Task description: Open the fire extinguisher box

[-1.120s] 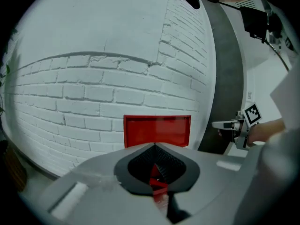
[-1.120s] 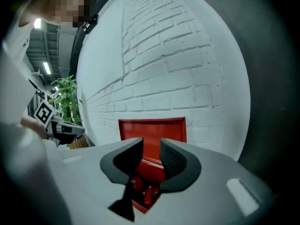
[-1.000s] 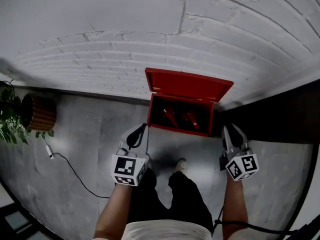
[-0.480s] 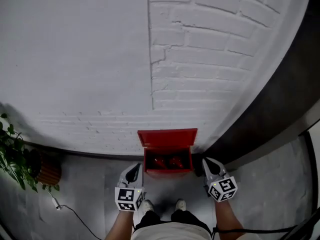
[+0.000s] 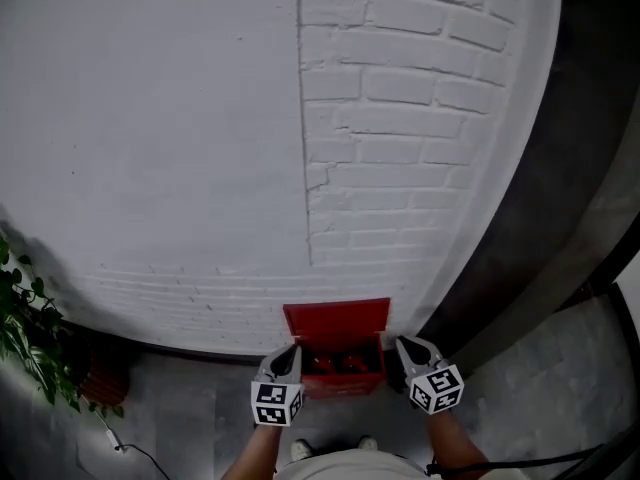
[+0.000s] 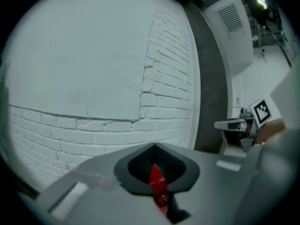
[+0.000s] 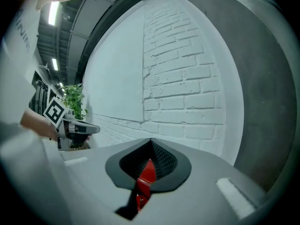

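White brick wall (image 5: 400,118) | red box (image 5: 335,320) open | left gripper (image 5: 292,350) closed, empty | right gripper (image 5: 403,344) closed, empty

Closed left gripper (image 6: 154,146) facing white brick wall (image 6: 93,74); right gripper (image 6: 224,124) at right edge

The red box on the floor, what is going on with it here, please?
A person stands in front of the red box, which sits against the white brick wall with its lid raised, so it is open. The left gripper and right gripper are held clear of it, both shut and empty.
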A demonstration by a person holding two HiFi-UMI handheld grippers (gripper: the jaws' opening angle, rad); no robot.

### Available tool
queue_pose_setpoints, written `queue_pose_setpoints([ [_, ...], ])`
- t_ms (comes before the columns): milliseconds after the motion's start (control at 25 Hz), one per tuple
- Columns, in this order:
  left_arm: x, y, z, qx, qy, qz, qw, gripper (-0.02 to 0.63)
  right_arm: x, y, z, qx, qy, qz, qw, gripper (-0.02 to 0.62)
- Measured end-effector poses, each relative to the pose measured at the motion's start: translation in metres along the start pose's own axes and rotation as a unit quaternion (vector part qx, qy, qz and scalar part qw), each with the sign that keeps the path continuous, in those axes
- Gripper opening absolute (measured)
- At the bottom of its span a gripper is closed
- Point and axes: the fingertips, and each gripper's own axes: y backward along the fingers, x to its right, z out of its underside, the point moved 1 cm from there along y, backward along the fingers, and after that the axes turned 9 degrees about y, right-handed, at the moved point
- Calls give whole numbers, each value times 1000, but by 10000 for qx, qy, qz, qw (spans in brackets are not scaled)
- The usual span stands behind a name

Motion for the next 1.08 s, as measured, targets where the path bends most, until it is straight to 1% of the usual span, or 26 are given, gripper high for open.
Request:
queue_pose_setpoints([
  [400,2,3,-10,47,-52,33,10000,6,0,-3,-1,-43,21,12,10000,6],
  [1080,4,5,-15,101,-77,102,9999,6,-5,-4,-6,-36,116,23,9999,6],
])
